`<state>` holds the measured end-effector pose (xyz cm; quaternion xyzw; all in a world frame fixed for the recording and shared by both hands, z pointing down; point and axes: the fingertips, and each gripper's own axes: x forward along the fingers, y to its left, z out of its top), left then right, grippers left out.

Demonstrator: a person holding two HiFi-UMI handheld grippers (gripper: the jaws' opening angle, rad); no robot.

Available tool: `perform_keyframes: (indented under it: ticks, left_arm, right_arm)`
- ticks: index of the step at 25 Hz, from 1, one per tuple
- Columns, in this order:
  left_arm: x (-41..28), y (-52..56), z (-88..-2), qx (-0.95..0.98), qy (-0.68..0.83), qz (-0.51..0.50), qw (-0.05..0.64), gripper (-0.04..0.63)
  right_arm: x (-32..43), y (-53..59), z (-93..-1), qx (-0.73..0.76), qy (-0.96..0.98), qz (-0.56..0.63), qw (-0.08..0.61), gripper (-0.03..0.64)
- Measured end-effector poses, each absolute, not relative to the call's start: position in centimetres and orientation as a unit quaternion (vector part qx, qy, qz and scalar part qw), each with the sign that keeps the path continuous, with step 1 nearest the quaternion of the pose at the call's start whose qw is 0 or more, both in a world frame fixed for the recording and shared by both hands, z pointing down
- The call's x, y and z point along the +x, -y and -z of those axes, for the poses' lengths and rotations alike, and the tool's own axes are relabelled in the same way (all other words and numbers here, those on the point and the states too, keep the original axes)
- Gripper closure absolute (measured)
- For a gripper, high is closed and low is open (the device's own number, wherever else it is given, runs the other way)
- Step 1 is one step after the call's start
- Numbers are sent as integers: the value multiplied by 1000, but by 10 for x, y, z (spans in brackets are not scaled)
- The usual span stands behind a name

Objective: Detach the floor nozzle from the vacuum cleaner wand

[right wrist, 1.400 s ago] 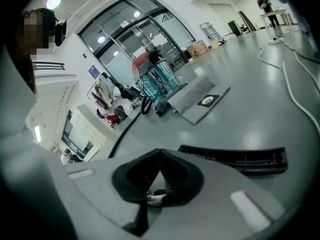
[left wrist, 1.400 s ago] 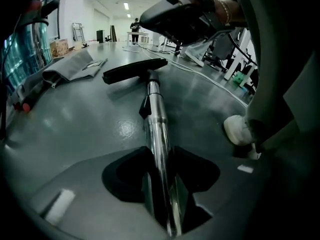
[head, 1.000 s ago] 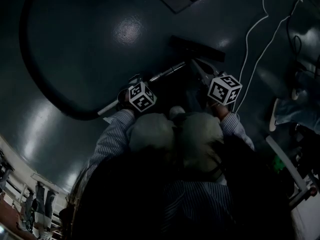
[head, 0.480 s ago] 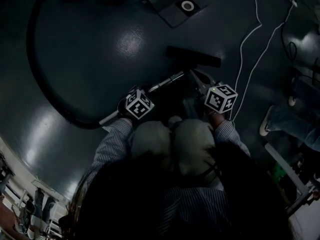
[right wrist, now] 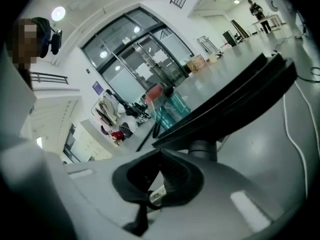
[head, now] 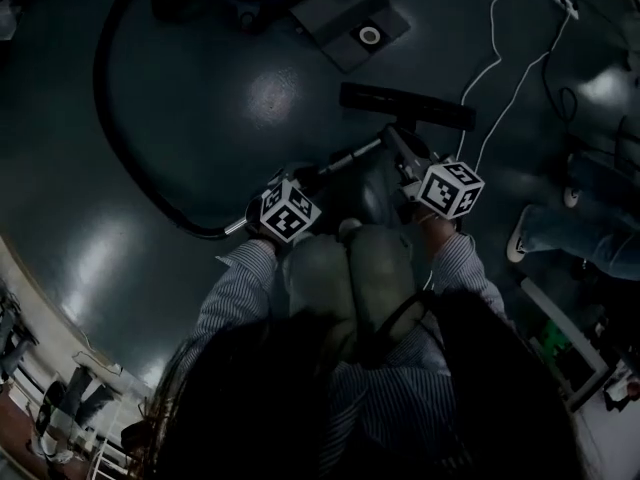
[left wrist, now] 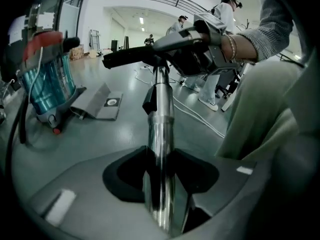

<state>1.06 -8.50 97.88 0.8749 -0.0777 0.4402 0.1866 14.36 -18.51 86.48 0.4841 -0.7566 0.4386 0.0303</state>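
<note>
The chrome wand runs straight up between the jaws of my left gripper, which is shut on it. At its far end sits the black floor nozzle, still joined to the wand. In the head view the wand slants from my left gripper up to the nozzle. My right gripper is shut at the nozzle's neck. In the right gripper view the nozzle bar lies just beyond the closed right gripper, with a bit of metal showing between the pads.
A black hose loops over the dark floor at left. A teal vacuum canister and a flat grey plate stand farther off. A white cable trails at right near a person's legs. My knees are right below the grippers.
Both grippers have come up toward the camera, carrying the wand and nozzle with them. The nozzle bar now sits farther right in the view. The grips look unchanged.
</note>
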Motion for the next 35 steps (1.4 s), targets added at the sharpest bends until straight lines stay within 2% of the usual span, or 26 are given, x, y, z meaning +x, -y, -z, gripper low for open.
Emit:
perform_keyframes:
  ticks: [15, 20, 28, 35]
  left_arm:
    - [21, 84, -566, 901, 166, -347, 201, 417]
    - [13, 83, -457, 902, 202, -327, 196, 416]
    - [8, 74, -361, 913, 249, -274, 170, 411]
    - [-9, 54, -316, 919, 282, -227, 155, 413]
  right_arm:
    - [107, 194, -380, 457, 843, -281, -29, 615]
    - [84, 183, -256, 435, 868, -236, -42, 615]
    - [22, 141, -123, 363, 918, -141, -78, 615]
    - [-10, 100, -74, 311, 940, -93, -104, 615]
